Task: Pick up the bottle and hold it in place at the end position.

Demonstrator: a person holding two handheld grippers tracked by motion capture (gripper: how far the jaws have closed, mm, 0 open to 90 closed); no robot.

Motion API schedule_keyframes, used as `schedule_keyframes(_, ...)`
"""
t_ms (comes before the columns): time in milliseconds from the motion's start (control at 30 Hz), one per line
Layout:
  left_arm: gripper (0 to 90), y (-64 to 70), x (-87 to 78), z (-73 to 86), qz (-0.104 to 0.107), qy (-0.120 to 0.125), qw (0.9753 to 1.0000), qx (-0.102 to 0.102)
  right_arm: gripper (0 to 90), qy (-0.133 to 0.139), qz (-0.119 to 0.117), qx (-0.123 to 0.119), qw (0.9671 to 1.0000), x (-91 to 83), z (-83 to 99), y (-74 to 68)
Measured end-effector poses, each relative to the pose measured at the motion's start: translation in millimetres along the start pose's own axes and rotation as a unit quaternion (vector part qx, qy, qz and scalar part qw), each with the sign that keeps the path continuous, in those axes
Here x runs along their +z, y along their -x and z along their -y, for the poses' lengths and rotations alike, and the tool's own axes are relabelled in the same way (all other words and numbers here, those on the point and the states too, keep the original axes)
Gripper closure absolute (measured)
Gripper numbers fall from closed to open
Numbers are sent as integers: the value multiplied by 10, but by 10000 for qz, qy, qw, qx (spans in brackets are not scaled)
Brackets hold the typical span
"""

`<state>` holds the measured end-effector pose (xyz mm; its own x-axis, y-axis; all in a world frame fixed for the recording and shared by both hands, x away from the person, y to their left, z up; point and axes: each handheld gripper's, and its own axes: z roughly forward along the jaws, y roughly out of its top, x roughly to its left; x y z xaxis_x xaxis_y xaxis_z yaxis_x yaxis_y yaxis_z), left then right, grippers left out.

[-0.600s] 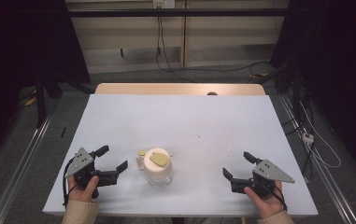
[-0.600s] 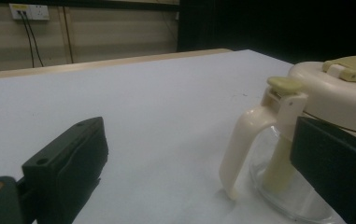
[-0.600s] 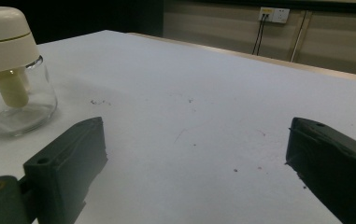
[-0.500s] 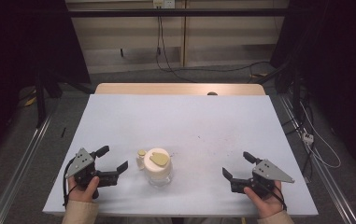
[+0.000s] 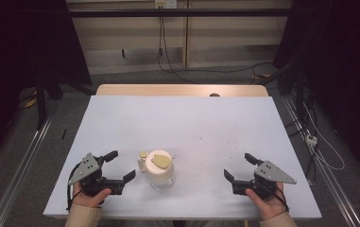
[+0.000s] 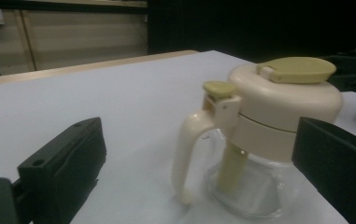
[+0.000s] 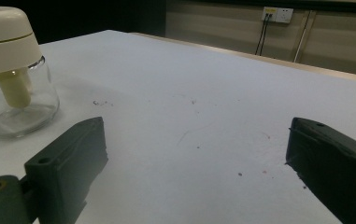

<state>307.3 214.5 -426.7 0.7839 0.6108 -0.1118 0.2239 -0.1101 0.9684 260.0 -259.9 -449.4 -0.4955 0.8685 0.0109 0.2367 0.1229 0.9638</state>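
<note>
So, largest first
Table [image 5: 182,123]: lying white and bare across the middle, giving both hands room to work
Jar [image 5: 159,169]: glass body w/ cream lid, standing upright near the front edge, left of centre; handle [image 6: 189,154] is pointing toward the left side, prob. so it's easy to take
Left gripper [image 5: 119,166]: sitting just beside the jar, jaws spread wide w/ nothing between them, facing the handle
Right gripper [image 5: 236,168]: resting well apart from the jar, jaws gaping, gripping nothing, likely waiting to steady the jar or work the lid
</note>
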Motion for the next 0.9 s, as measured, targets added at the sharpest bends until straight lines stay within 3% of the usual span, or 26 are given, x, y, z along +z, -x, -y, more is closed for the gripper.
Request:
schedule_keyframes(400, 28, 175, 69, 17, 537, -251, 9981, 142, 46, 6, -9, 9, 10000, 2, -5, -3)
schedule_keyframes(733, 31, 277, 121, 42, 720, -368, 9965, 205, 47, 6, -7, 7, 10000, 5, -5, -5)
schedule_keyframes(900, 32, 307, 152, 51, 701, -406, 9965, 204, 49, 2, -6, 5, 10000, 6, -6, -8)
